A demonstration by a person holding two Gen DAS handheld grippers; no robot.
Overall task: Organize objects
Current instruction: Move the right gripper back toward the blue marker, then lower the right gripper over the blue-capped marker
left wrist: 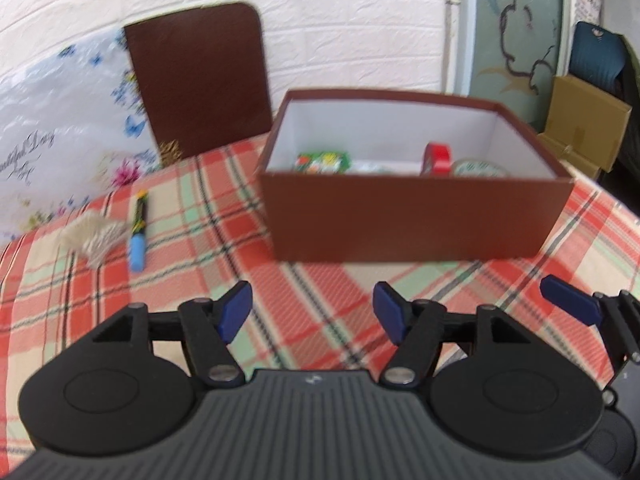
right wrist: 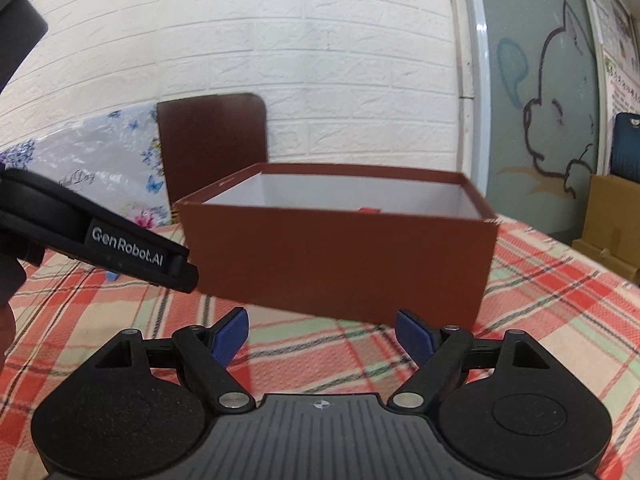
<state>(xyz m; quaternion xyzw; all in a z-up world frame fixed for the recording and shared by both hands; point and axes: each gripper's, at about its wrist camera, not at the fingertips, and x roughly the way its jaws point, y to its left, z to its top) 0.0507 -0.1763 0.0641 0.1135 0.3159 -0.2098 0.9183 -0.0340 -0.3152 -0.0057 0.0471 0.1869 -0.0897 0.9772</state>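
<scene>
An open brown box (left wrist: pixel 416 216) with a white inside stands on the plaid tablecloth (left wrist: pixel 192 216). Inside it lie a green packet (left wrist: pixel 322 160), a red tape roll (left wrist: pixel 438 158) and a round tin (left wrist: pixel 478 168). To its left on the cloth lie a marker with a blue cap (left wrist: pixel 138 232) and a white tassel-like bundle (left wrist: pixel 94 240). My left gripper (left wrist: pixel 314 312) is open and empty, just short of the box's front wall. My right gripper (right wrist: pixel 320 332) is also open and empty, facing the same box (right wrist: pixel 340 256). The left gripper's black body (right wrist: pixel 132 252) shows at the left.
A brown chair back (left wrist: pixel 200 80) stands behind the table against the white brick wall. A floral plastic sheet (left wrist: pixel 48 120) covers the far left. A cardboard carton (left wrist: pixel 584 128) sits off the table's right side.
</scene>
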